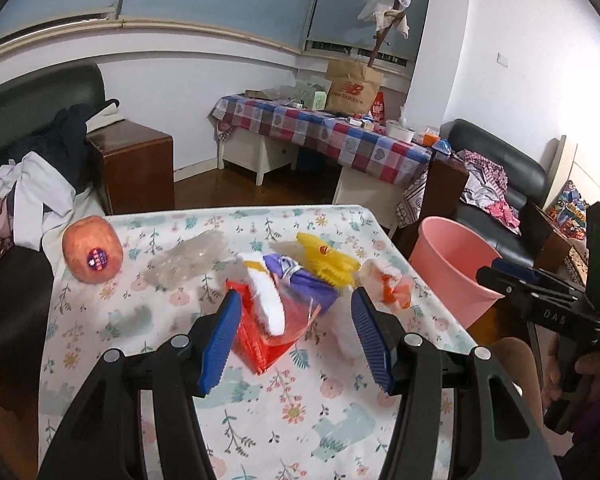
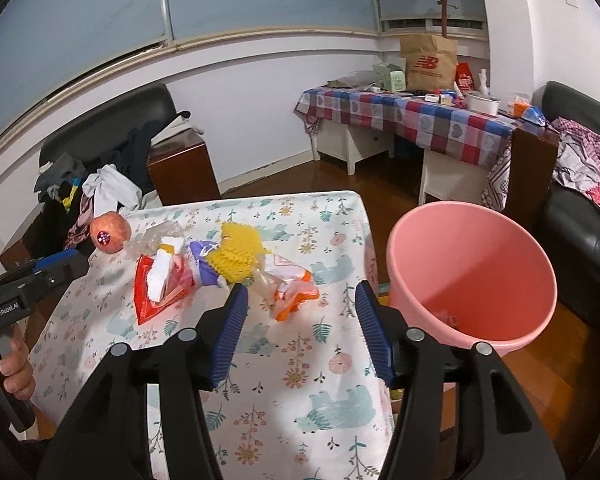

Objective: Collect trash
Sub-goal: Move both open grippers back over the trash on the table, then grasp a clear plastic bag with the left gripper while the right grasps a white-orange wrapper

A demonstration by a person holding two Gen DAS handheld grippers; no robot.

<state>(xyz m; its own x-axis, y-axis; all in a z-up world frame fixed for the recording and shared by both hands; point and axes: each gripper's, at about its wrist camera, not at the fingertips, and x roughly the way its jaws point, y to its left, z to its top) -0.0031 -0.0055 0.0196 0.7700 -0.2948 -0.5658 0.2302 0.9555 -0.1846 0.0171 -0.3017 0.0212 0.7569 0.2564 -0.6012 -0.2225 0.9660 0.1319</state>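
- Two hand-held grippers hover over the worktop, and neither has hold of anything.
- We see the left hand-held gripper with jaws standing well apart, empty; the red wrapper lies straight ahead of it, right between the pad tips, its long axis running away from us and slightly leftward.
- Just beyond sit a white scrap, a purple wrapper and a yellow foam net; clear plastic lies ahead-left.
- The right hand-held gripper is likewise apart and empty; the orange wrapper lies just ahead between its tips.
- The pink bin stands ahead-right of that gripper, off the worktop's edge, so we judge the right hand nearer to it.
- An apple sits far ahead-left; we doubt it counts as trash.
- Floral cloth covers the worktop; beyond are a dark sofa, a checked table and wooden floor.
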